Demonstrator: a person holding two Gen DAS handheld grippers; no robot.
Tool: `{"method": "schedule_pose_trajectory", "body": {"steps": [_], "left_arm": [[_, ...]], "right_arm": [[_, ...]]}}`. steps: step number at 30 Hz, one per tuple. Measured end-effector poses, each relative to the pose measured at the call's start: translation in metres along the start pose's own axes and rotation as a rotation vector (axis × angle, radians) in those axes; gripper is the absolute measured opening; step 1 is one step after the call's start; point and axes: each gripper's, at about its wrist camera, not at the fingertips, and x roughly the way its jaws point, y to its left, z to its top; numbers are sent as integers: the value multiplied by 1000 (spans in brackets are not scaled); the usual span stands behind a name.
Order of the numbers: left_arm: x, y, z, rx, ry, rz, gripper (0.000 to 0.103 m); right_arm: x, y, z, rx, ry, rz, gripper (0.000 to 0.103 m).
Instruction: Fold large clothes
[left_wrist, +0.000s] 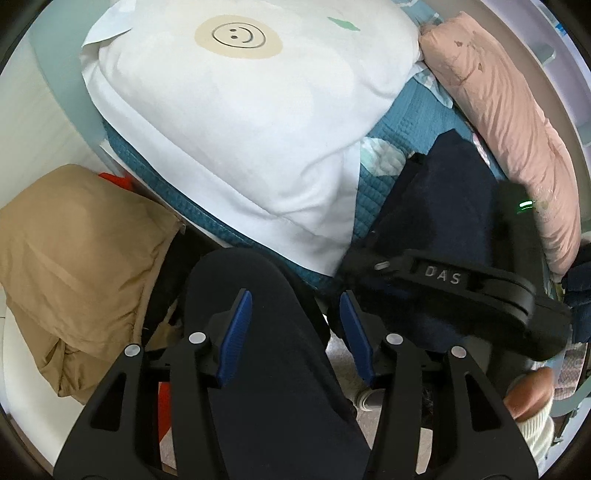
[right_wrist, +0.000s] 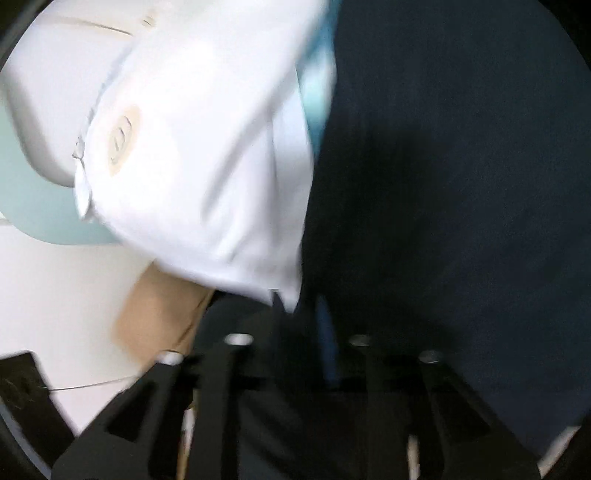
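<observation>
Bedding fills the upper frame: a white pillow on a teal quilt. Dark navy garment lies unfolded lower right; folding is barely begun. Left gripper half-open, straddling dark cloth; right gripper blurred, cannot tell.

Left wrist view: bright, even daylight, sharp throughout; white pillow near overexposed, detail washed out. Strong fisheye bending, black vignette at all 4 corners. Dark navy garment swallows detail.

Right wrist view: heavy motion blur over everything, edges smeared. Right half almost black, dark cloth underexposed. White areas glare at left.
</observation>
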Motion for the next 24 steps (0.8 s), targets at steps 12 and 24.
{"method": "schedule_pose_trajectory", "body": {"steps": [12, 24], "left_arm": [[28, -86, 1, 211, 45, -100, 51], [117, -94, -10, 225, 245, 136, 43]], "right_arm": [[-139, -37, -48, -191, -259, -350, 52], [-120, -114, -66, -73, -150, -440, 6]]}}
